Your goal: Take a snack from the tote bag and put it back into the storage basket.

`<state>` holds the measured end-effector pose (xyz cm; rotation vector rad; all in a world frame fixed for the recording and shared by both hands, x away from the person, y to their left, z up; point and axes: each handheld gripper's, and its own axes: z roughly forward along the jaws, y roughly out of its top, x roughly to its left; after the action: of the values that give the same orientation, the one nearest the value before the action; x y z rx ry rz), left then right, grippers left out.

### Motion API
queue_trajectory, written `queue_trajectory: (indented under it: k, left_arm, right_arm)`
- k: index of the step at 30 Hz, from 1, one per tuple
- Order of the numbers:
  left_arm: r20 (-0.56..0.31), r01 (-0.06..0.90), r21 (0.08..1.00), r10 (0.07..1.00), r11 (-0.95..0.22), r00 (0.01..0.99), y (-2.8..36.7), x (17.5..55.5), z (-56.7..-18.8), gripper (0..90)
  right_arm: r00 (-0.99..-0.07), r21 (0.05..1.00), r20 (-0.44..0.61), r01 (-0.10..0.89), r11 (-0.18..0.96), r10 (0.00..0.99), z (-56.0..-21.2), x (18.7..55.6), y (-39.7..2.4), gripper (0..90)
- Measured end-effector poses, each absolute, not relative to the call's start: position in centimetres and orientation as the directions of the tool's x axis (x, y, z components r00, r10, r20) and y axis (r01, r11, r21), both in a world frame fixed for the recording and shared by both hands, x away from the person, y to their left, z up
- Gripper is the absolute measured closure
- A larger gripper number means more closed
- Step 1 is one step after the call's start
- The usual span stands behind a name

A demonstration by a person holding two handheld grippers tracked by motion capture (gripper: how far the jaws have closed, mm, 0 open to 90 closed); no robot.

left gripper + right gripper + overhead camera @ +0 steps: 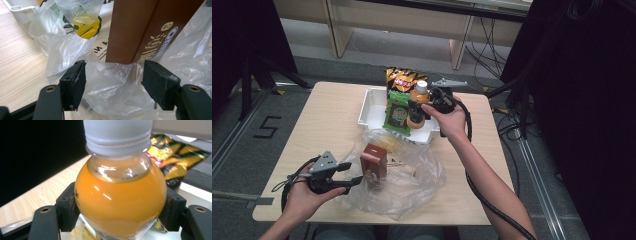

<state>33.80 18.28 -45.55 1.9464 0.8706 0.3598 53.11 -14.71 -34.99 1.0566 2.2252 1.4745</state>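
Orange juice fills the bottle (pixel 120 195) pinched between the jaws of the right gripper (pixel 424 107), pads pressed on its round shoulder below the white cap; it stands upright over the white tray (pixel 372 107) at the far side of the surface (pixel 327 125), beside a green packet (pixel 397 115) and a yellow snack bag (pixel 404 79); nearer, the left gripper (pixel 354 181) holds its jaws spread around crumpled clear plastic bag (pixel 110 85), not squeezing it, just before a brown carton (pixel 135 27) standing inside the bag.
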Motion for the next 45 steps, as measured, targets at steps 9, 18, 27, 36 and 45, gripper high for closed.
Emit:
queue_trajectory:
  k: [9, 18, 27, 36, 45]
  left_arm:
    - [-0.109, 0.433, 0.851, 0.706, -0.298, 0.700, 18.1, 33.7, -45.6, 35.1]
    - [-0.102, 0.427, 0.851, 0.701, -0.306, 0.706, 18.1, 33.7, -45.6, 35.1]
    - [-0.106, 0.432, 0.849, 0.703, -0.303, 0.703, 18.1, 33.7, -45.6, 35.2]
    - [-0.103, 0.426, 0.850, 0.697, -0.309, 0.710, 18.1, 33.7, -45.6, 35.1]
    - [-0.106, 0.431, 0.848, 0.699, -0.307, 0.707, 18.1, 33.7, -45.7, 35.2]
  right_arm:
    - [-0.645, 0.859, 0.137, 0.455, 0.234, 0.752, -37.2, 55.0, -15.4, 31.6]
    - [-0.618, 0.816, 0.141, 0.515, 0.262, 0.773, -39.2, 56.5, -15.8, 31.6]
    - [-0.606, 0.799, 0.118, 0.529, 0.287, 0.787, -40.6, 57.2, -16.0, 31.5]
    - [-0.593, 0.783, 0.127, 0.552, 0.286, 0.795, -41.3, 57.5, -16.0, 31.5]
    - [-0.587, 0.771, 0.100, 0.556, 0.311, 0.803, -42.1, 57.9, -16.0, 31.4]
